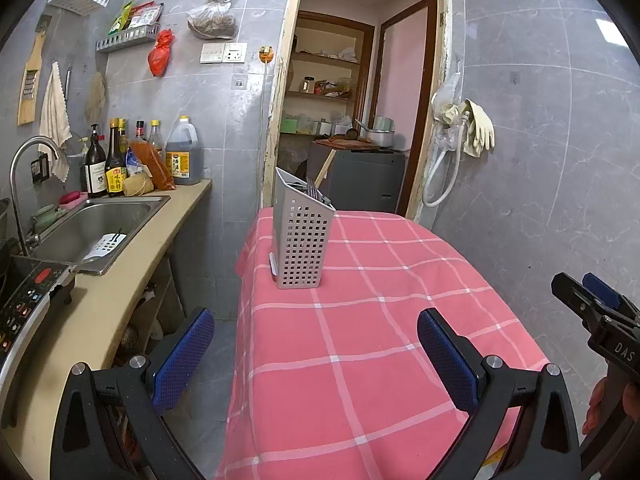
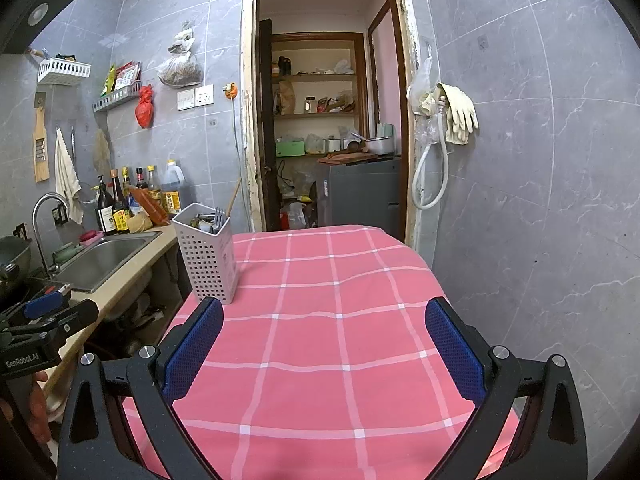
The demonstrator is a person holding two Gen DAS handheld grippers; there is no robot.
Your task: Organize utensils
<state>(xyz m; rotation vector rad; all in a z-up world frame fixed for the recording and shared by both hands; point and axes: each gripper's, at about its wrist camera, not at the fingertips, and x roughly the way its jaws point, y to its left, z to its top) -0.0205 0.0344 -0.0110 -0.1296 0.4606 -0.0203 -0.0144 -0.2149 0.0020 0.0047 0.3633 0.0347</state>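
Note:
A grey perforated utensil holder (image 1: 301,240) stands upright near the far left corner of the table with the pink checked cloth (image 1: 380,340). Forks and other utensils (image 1: 314,194) stick out of its top. It also shows in the right wrist view (image 2: 208,254) with forks (image 2: 218,218) inside. My left gripper (image 1: 316,354) is open and empty, held above the near left part of the table. My right gripper (image 2: 324,356) is open and empty above the near middle of the table. The right gripper also shows at the left wrist view's right edge (image 1: 592,304).
A counter with a steel sink (image 1: 96,220), a tap (image 1: 28,184) and several sauce bottles (image 1: 132,156) runs along the left. A white perforated utensil (image 1: 106,244) lies in the sink. An induction cooker (image 1: 28,300) sits at the near left. A doorway (image 2: 328,120) opens behind the table.

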